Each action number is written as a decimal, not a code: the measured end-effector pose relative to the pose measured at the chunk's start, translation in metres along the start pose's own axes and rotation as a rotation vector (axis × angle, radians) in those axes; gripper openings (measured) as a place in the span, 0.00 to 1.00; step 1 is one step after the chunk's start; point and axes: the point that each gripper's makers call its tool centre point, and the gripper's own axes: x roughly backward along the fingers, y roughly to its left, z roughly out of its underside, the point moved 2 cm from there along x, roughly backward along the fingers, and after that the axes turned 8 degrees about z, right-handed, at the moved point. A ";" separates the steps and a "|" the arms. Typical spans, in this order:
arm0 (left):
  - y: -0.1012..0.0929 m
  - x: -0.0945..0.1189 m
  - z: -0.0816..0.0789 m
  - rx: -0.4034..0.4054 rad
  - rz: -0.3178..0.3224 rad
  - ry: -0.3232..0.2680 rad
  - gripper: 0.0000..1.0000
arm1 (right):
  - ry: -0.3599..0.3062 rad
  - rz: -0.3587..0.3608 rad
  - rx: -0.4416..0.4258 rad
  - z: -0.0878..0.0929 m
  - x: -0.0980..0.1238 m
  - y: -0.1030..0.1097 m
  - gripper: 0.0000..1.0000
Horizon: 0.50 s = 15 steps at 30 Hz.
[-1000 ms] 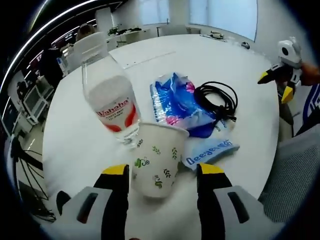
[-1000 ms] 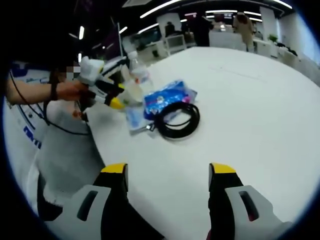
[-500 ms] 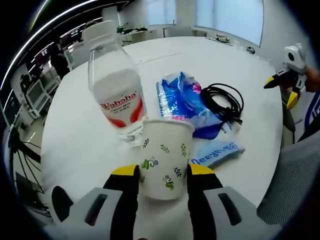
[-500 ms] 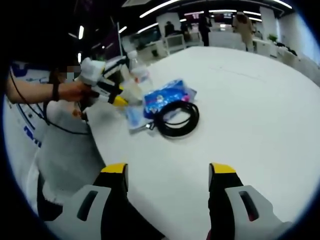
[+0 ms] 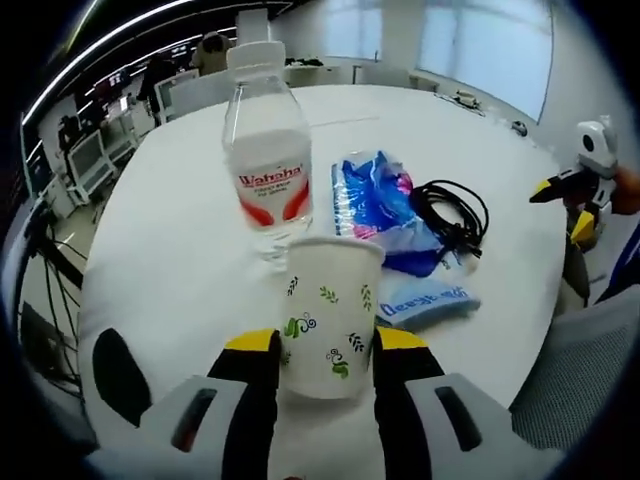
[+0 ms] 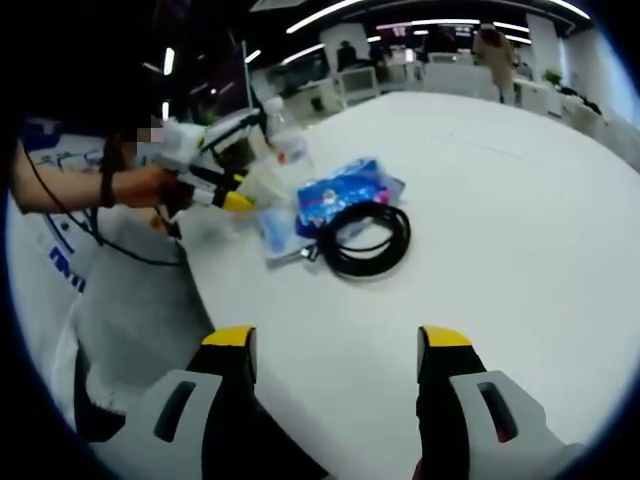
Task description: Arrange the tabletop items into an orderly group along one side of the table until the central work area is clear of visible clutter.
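A white paper cup (image 5: 330,305) printed with green leaves stands at the table's near edge, and my left gripper (image 5: 325,342) is shut on its sides. Right behind it stands a clear water bottle (image 5: 268,165) with a red label. A blue plastic packet (image 5: 372,200), a coiled black cable (image 5: 452,212) and a pale blue tissue pack (image 5: 425,300) lie to the cup's right. My right gripper (image 6: 338,345) hangs open over bare table, well short of the cable (image 6: 366,240) and the packet (image 6: 345,190). In the right gripper view, the left gripper (image 6: 215,185) holds the cup (image 6: 262,185).
The round white table (image 6: 500,220) stretches wide and bare beyond the cluster. A person's hand (image 6: 140,185) and grey clothing sit at the table's left edge in the right gripper view. Desks, chairs and people fill the office behind.
My left gripper's jaws have closed from either side onto the paper cup. The left gripper view has shifted, so the bottle sits more centrally. The right gripper has barely moved.
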 end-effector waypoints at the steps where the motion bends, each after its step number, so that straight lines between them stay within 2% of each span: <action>1: -0.001 0.002 0.001 0.006 -0.003 -0.007 0.36 | 0.000 -0.003 0.002 -0.001 -0.001 0.001 0.64; 6: -0.006 0.007 0.003 0.020 -0.006 -0.034 0.35 | -0.003 -0.019 0.016 -0.004 -0.004 0.008 0.63; 15: -0.034 0.013 0.003 0.019 0.020 -0.078 0.35 | -0.025 -0.066 0.048 -0.021 -0.010 0.023 0.62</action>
